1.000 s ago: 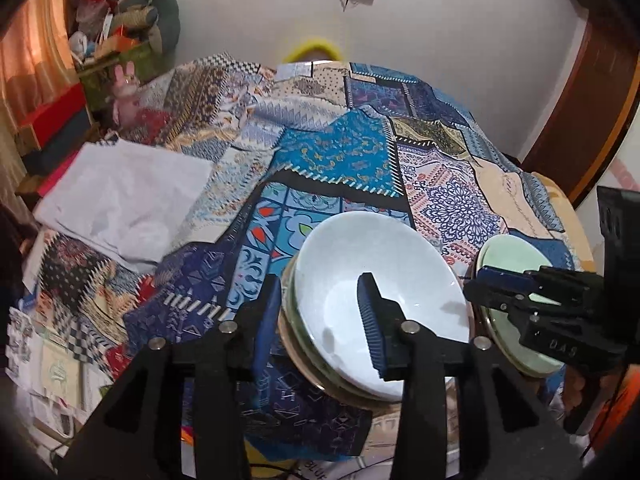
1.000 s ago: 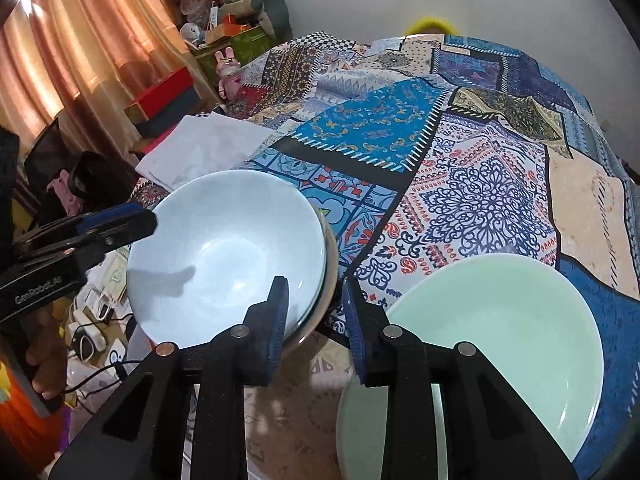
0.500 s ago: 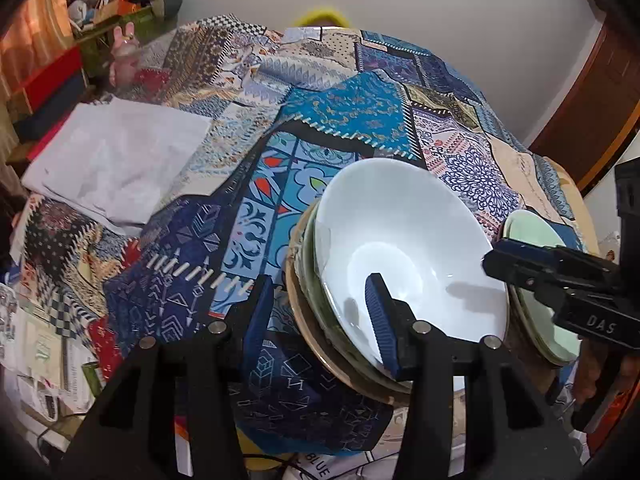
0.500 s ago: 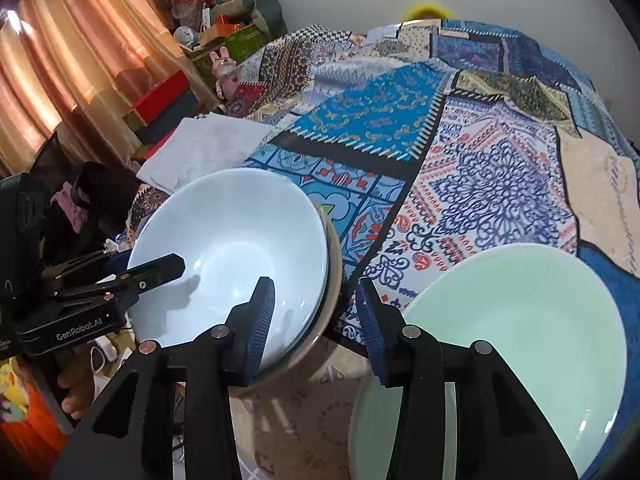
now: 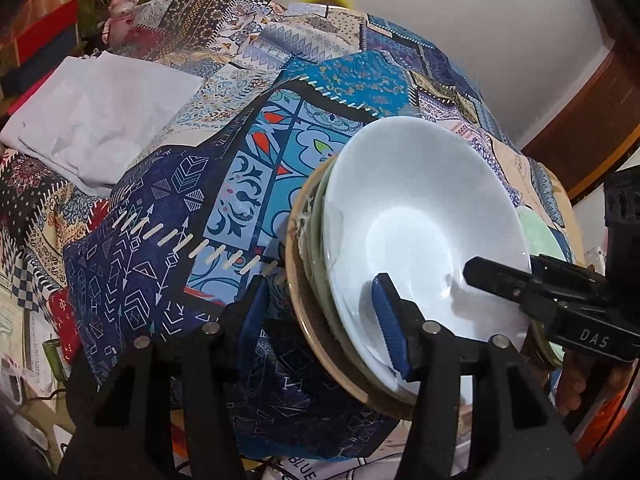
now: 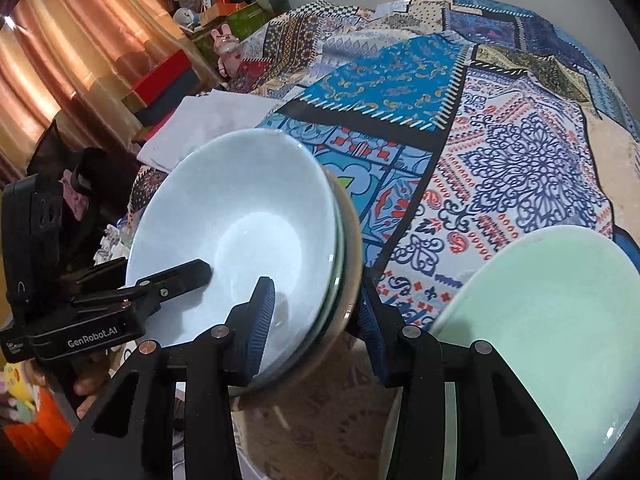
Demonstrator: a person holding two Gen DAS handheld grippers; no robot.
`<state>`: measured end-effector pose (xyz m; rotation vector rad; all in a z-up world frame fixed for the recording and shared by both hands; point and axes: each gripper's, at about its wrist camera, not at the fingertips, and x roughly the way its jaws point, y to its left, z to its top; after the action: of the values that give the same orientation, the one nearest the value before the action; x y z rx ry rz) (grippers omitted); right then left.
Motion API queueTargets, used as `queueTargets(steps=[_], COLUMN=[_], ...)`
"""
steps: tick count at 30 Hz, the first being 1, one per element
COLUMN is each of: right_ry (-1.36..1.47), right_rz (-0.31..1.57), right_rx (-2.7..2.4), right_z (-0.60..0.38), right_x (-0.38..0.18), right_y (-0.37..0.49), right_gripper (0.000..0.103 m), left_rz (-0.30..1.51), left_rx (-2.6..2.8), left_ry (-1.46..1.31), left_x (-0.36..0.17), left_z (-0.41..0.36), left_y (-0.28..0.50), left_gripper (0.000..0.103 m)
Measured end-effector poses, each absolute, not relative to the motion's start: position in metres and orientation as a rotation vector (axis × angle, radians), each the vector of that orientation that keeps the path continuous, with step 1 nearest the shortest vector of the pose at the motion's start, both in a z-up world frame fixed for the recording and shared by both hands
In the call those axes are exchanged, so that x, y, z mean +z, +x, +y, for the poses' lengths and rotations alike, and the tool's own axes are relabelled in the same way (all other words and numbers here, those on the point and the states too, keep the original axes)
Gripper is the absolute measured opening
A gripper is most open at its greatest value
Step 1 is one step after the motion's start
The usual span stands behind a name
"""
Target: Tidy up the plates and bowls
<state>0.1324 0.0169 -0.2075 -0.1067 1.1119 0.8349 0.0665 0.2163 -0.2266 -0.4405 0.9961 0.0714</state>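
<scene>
White cloth (image 5: 96, 116) far left on patchwork cover (image 5: 168, 264). Left gripper (image 5: 320, 320) jaws spread, straddling near-left rim of bowl stack (image 5: 416, 224). Right gripper (image 6: 316, 320) jaws spread, straddling stack's near-right rim. Green bowl (image 6: 552, 320) near right, beside stack.

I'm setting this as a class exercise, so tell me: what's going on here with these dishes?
A person holds a gripper in each hand at a stack of dishes topped by a white bowl on a patchwork cloth. The left gripper and right gripper both have open jaws straddling the stack's rim from opposite sides. A pale green bowl sits alongside.
</scene>
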Motion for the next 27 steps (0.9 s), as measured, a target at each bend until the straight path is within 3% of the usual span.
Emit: queueTargets(steps=[8, 27], right_ry=[-0.117, -0.01], right_rz=[1.085, 1.053], right_rx=[0.796, 0.757], right_z=[0.024, 0.016], right_x=[-0.21, -0.204], right_y=[0.129, 0.134], right_gripper=[0.04, 0.037], left_rz=[1.006, 0.986], left_rx=[0.027, 0.128], left_ry=[-0.431, -0.409], left_x=[-0.225, -0.208], left_z=[0.201, 0.188], left_y=[0.071, 0.081], left_gripper=[0.049, 0.048])
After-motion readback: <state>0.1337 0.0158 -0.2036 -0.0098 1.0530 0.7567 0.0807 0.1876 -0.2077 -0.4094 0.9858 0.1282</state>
